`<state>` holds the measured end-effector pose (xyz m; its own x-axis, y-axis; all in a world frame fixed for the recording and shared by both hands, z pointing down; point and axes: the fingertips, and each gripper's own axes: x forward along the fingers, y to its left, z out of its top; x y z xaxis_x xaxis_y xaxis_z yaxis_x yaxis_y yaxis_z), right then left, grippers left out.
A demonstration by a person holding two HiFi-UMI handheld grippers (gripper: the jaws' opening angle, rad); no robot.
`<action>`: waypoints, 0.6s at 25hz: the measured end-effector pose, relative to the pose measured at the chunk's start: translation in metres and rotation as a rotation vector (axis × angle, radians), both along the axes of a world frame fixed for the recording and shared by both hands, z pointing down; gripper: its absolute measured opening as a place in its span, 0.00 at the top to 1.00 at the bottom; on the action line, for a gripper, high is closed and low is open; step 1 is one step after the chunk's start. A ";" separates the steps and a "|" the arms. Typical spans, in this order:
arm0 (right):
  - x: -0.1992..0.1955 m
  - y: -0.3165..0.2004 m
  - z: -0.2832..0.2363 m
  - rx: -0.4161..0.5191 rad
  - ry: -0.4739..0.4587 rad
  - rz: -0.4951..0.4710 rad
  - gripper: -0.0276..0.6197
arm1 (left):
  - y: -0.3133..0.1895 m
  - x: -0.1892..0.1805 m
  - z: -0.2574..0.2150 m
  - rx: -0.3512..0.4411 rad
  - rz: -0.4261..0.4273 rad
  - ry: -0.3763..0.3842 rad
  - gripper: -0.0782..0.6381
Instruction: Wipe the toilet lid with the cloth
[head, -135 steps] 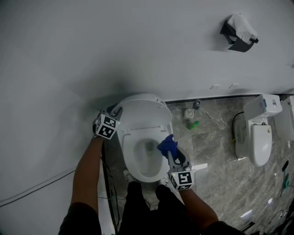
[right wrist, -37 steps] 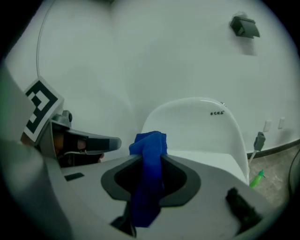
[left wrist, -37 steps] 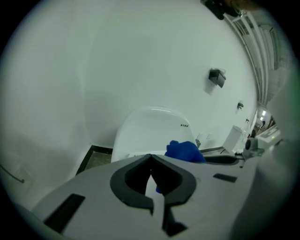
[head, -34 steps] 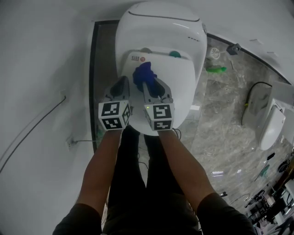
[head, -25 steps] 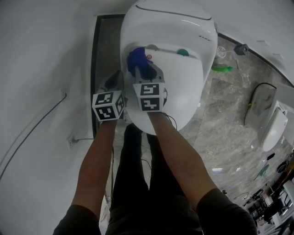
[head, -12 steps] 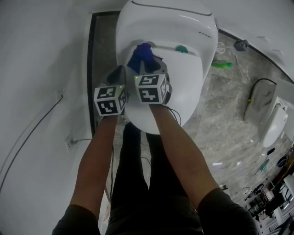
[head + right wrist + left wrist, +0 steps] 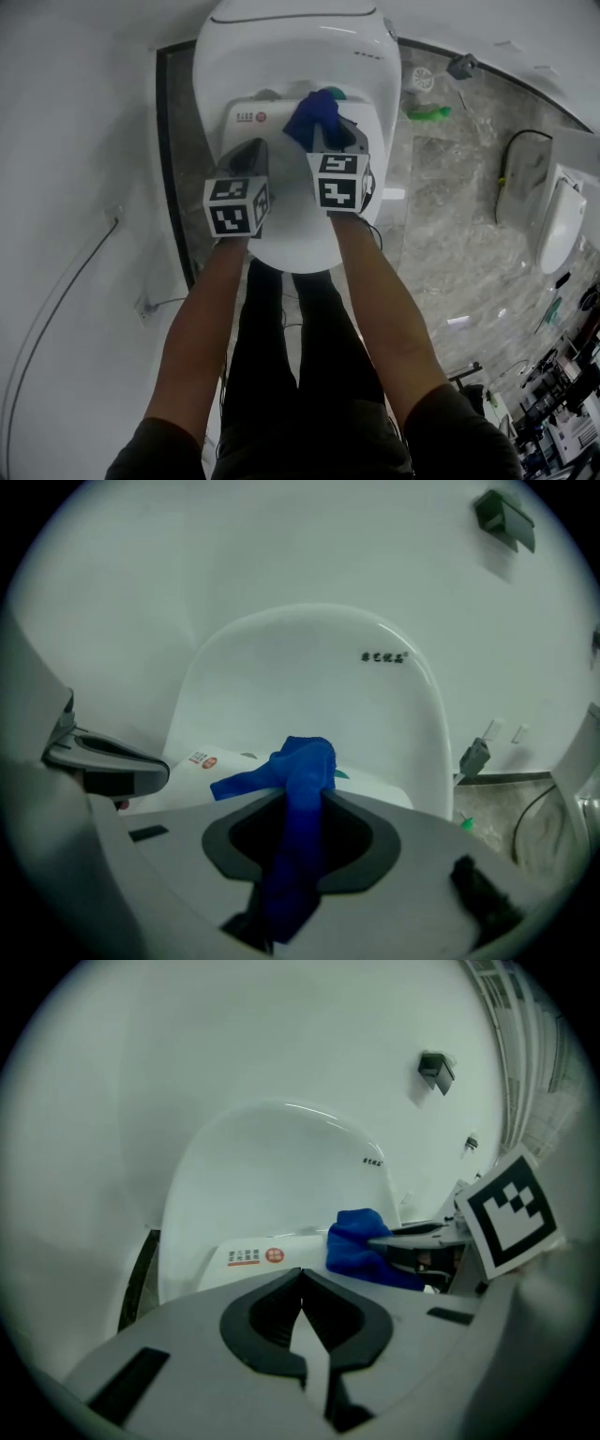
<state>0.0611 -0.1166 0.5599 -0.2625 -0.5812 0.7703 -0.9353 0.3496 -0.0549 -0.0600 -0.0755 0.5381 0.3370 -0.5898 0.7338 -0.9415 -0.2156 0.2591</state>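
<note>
A crumpled blue cloth [image 7: 314, 114] is pinched between the fingers of the right gripper [image 7: 335, 139] and is held at the twelve o'clock end of the closed, glossy white plastic toilet lid [image 7: 298, 234]. The left gripper [image 7: 251, 150], placed at nine o'clock of the right one, is held over the lid with its fingers pressed together on nothing. A small white label with a red dot [image 7: 246, 116] is seen at nine o'clock of the cloth.

The cloth [image 7: 314, 114] bunches over the right gripper [image 7: 302, 803]'s fingertips, so where its pads meet is hidden, as is the patch of lid [image 7: 291, 230] beneath them. Just past the left gripper [image 7: 302, 1277]'s tips, the sticker [image 7: 255, 1256]'s print is too small to read. Well right of the fingers, a second toilet [image 7: 561, 223] runs out of view.
</note>
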 end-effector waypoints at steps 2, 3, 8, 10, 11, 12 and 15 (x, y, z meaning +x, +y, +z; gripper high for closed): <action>0.024 0.001 -0.002 0.018 0.019 0.025 0.81 | -0.002 0.017 0.000 -0.002 0.021 0.014 0.88; 0.036 0.003 -0.001 0.022 0.028 0.041 0.81 | -0.003 0.025 0.000 -0.004 0.031 0.021 0.87; 0.092 0.008 0.006 0.024 0.069 0.109 0.81 | -0.004 0.062 -0.001 0.001 0.071 0.051 0.88; 0.108 0.010 0.008 0.023 0.077 0.122 0.81 | -0.002 0.073 -0.004 0.011 0.088 0.049 0.88; 0.113 0.011 0.009 0.025 0.079 0.126 0.81 | -0.001 0.076 -0.006 0.017 0.096 0.047 0.87; 0.116 0.011 0.008 0.030 0.078 0.129 0.81 | 0.001 0.077 -0.007 0.022 0.102 0.045 0.87; 0.107 0.012 -0.007 0.075 0.037 0.141 0.81 | 0.004 0.068 -0.007 0.031 0.101 0.038 0.87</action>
<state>0.1678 -0.1042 0.5532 -0.1465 -0.6662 0.7312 -0.9762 0.2168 0.0018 0.0076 -0.0715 0.5310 0.4229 -0.5735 0.7016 -0.9043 -0.3174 0.2856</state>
